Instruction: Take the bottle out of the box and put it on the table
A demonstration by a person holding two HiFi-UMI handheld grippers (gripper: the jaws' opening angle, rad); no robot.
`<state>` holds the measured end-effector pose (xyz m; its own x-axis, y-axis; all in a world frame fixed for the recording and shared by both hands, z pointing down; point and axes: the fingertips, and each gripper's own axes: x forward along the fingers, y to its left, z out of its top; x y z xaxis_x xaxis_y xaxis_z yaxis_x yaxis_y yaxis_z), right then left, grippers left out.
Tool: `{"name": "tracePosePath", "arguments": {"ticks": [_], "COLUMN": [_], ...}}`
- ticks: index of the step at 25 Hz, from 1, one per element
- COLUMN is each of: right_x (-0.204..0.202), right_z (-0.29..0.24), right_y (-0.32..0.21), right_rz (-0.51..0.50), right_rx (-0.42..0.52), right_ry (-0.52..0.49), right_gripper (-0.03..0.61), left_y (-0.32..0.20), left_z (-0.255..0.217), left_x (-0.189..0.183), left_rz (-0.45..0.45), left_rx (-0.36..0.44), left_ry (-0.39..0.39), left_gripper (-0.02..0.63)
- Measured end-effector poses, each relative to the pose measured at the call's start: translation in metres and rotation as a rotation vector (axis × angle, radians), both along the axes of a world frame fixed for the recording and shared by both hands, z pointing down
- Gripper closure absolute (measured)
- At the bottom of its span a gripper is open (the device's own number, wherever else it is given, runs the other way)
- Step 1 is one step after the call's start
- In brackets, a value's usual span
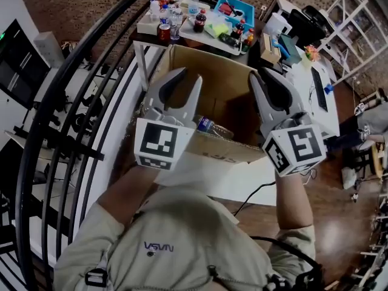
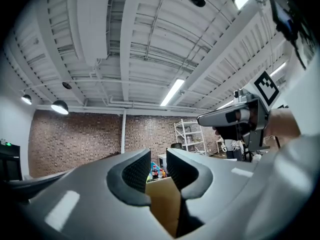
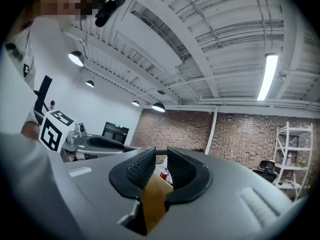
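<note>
A clear plastic bottle (image 1: pixel 210 127) lies on its side inside the open cardboard box (image 1: pixel 213 71), near the box's front wall. My left gripper (image 1: pixel 185 80) hovers over the box's left part; its jaws stand apart with nothing between them. My right gripper (image 1: pixel 265 77) is held over the box's right edge, with only a narrow gap between its jaws and nothing in it. Both grippers point about level, above the bottle and clear of it. In the left gripper view (image 2: pixel 158 166) and the right gripper view (image 3: pixel 161 166), only the cardboard (image 2: pixel 162 204) (image 3: pixel 155 199) shows below the jaws.
Beyond the box, a table (image 1: pixel 189 36) carries several bottles and a blue tray (image 1: pixel 235 8). A white surface (image 1: pixel 227 183) lies under the box's near side. A black curved railing (image 1: pixel 79 83) runs along the left. A cluttered white desk (image 1: pixel 315 80) stands at the right.
</note>
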<state>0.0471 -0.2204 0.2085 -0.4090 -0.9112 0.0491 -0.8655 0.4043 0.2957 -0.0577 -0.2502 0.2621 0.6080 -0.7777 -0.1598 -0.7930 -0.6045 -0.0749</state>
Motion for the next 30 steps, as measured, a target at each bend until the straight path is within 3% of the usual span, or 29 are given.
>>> {"name": "tracePosePath", "arguments": {"ticks": [11, 15, 21, 30], "right_x": [0.004, 0.002, -0.011, -0.023], "right_z": [0.07, 0.102, 0.176, 0.305], "right_y": [-0.084, -0.101, -0.115, -0.104], "right_rz": [-0.126, -0.166, -0.236, -0.356], "right_rx": [-0.185, -0.271, -0.449, -0.761], "right_ry": [0.074, 0.111, 0.226, 0.459], "right_gripper": [0.479, 0.454, 0.409, 0.354], "left_y": [-0.064, -0.084, -0.109, -0.114], "left_z": [0.002, 0.018, 0.062, 0.084], "left_x": [0.028, 0.027, 0.027, 0.027], "left_rz": [-0.09, -0.129, -0.149, -0.149], "left_rx": [-0.052, -0.105, -0.214, -0.273], "left_ry": [-0.067, -0.098, -0.127, -0.13], "left_gripper": [0.541, 0.54, 0.509, 0.497]}}
